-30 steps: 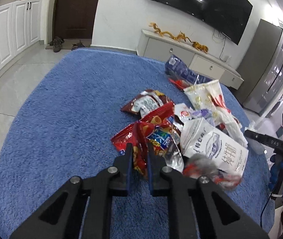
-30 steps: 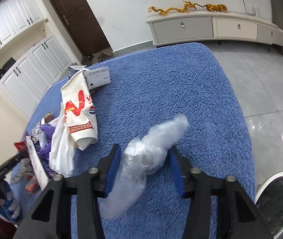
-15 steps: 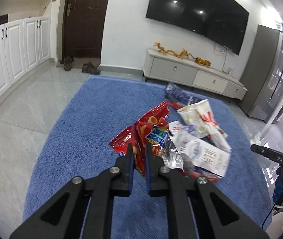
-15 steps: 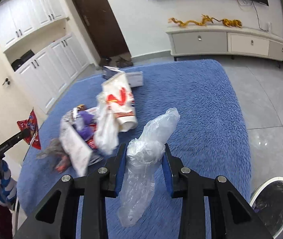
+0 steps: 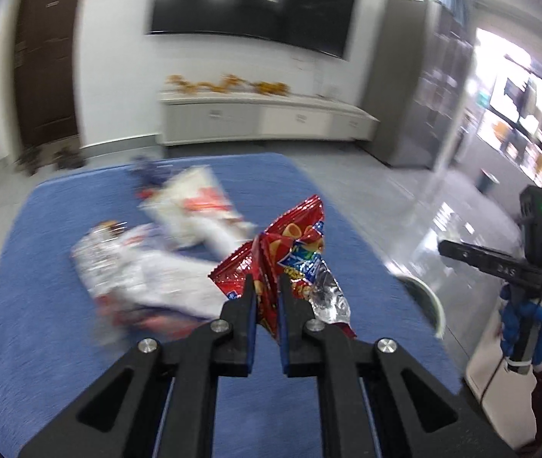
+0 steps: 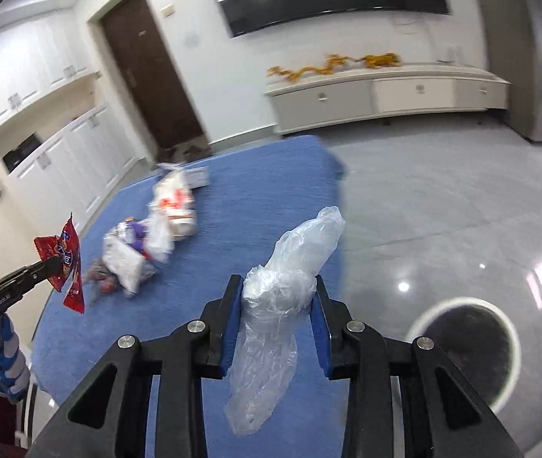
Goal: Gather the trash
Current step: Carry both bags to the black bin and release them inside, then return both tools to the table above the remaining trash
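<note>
The clearest risk lies with the left tool [image 5: 267,286], whose two fingers pinch only the lower part of the red snack wrapper [image 5: 290,252]; the wrapper stands tall above the jaws with its torn foil flap hanging to the right, so a quick swing could likely let the slick film slide out and fall back onto the blue-covered bench [image 5: 41,305]. The right tool [image 6: 276,290] is clenched around the middle of a crumpled clear plastic bag [image 6: 286,286], which bulges above the fingers and trails loosely below them; that dangling tail could snag or miss the opening if the bag is let go off-centre. The round white-rimmed bin [image 6: 465,351] sits on the grey floor, lower right of the right tool and apart from the bench edge, so both loads probably must be carried over a gap before release. The remaining trash pile [image 6: 148,244] of white bags and wrappers lies on the bench, well left of the right tool and beyond the left one, untouched.
</note>
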Action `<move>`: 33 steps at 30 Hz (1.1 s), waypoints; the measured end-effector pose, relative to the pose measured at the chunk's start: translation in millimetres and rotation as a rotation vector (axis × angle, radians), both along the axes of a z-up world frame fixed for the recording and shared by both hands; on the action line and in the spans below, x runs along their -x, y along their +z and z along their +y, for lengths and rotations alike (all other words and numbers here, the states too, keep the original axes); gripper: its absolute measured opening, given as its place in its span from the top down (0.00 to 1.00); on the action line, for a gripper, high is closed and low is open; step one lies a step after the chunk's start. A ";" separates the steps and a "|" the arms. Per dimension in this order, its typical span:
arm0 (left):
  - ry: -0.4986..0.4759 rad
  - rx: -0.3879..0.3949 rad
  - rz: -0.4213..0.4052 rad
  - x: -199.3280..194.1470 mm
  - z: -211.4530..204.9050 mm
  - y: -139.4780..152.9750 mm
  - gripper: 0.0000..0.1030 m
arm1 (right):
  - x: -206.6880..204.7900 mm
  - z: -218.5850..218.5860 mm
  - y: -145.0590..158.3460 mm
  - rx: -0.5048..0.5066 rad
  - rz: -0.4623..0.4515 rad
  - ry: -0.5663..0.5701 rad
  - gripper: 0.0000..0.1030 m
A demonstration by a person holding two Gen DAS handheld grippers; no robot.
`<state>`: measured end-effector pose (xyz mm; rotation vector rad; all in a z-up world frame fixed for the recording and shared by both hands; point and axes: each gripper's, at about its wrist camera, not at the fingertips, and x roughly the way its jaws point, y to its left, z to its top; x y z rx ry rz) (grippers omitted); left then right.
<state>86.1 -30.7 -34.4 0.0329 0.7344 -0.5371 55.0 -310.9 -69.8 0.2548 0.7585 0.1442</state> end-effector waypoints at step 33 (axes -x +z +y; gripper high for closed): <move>-0.460 -0.174 0.249 -29.1 -380.2 -101.8 0.65 | 32.1 -229.4 -160.3 -0.076 0.270 -0.438 0.47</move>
